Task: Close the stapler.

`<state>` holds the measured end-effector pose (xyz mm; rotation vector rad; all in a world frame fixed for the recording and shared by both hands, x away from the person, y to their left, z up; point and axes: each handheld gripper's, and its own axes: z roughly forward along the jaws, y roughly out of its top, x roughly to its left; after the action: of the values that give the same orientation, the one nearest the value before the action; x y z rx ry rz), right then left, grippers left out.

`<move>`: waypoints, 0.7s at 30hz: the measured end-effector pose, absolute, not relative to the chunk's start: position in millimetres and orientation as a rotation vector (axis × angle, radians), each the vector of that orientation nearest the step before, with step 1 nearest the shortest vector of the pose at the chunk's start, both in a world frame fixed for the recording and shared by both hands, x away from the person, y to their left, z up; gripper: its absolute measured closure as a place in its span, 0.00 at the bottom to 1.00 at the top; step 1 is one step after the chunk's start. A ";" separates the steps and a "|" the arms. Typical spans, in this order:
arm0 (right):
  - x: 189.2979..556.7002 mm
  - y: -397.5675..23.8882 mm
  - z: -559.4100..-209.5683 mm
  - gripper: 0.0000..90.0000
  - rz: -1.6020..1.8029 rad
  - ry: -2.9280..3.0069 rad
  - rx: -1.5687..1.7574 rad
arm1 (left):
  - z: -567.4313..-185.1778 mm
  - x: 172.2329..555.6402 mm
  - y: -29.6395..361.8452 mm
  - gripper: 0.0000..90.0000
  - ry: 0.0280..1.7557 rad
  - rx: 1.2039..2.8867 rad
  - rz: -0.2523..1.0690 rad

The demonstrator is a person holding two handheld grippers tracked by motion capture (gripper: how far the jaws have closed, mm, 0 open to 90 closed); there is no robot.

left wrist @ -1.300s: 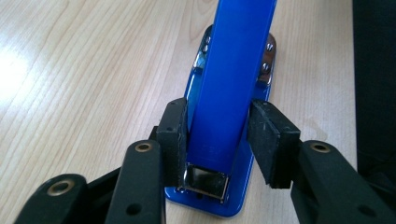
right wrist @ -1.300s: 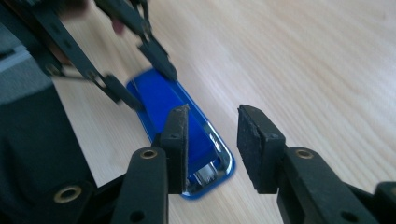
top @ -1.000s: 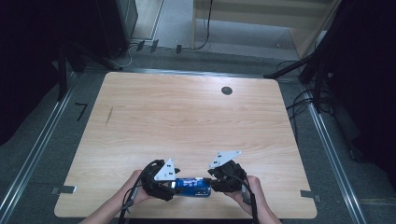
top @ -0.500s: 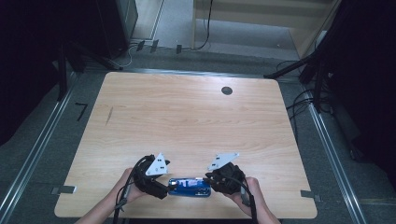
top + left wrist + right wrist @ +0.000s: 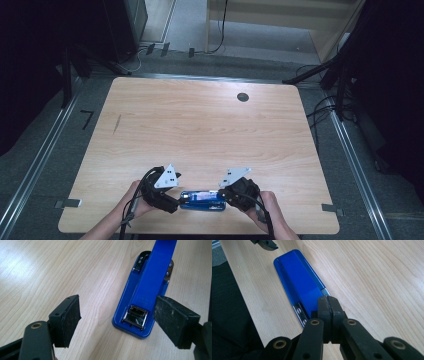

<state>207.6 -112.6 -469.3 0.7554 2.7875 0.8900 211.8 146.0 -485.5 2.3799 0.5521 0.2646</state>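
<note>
Blue metal stapler (image 5: pixel 202 199) lies at bottom centre of the wooden table (image 5: pixel 200 130). Right gripper (image 5: pixel 328 305) shut, jaws together, pressing its hinge end; left gripper (image 5: pixel 117 320) wide, has just been opening, stapler's front between the jaws, pads off it. Risk: w/ one-ended hold it may pivot.

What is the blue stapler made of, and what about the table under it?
The blue stapler looks like glossy plastic or painted metal; its shine leaves that open. The silvery parts at its head seem to be bare metal, since they mirror light. The pale wooden table shows wood grain lines, though it may be a printed laminate.
</note>
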 end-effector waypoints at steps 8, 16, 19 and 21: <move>212.9 -121.8 -462.8 0.74 1.022 2.772 0.815 | -484.0 213.0 150.0 0.22 0.576 2.367 0.273; 221.0 -138.5 -457.7 0.46 1.001 2.668 0.915 | -479.6 215.1 159.4 0.17 0.630 2.340 0.310; 224.1 -148.2 -456.3 0.37 0.978 2.628 0.955 | -478.3 216.3 164.7 0.15 0.660 2.331 0.326; 225.4 -156.3 -455.6 0.32 0.972 2.609 0.991 | -477.5 217.7 168.6 0.15 0.677 2.327 0.335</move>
<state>225.4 -156.3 -455.6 0.9908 2.6090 0.9717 217.7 168.6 -477.5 2.3267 0.6767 0.3347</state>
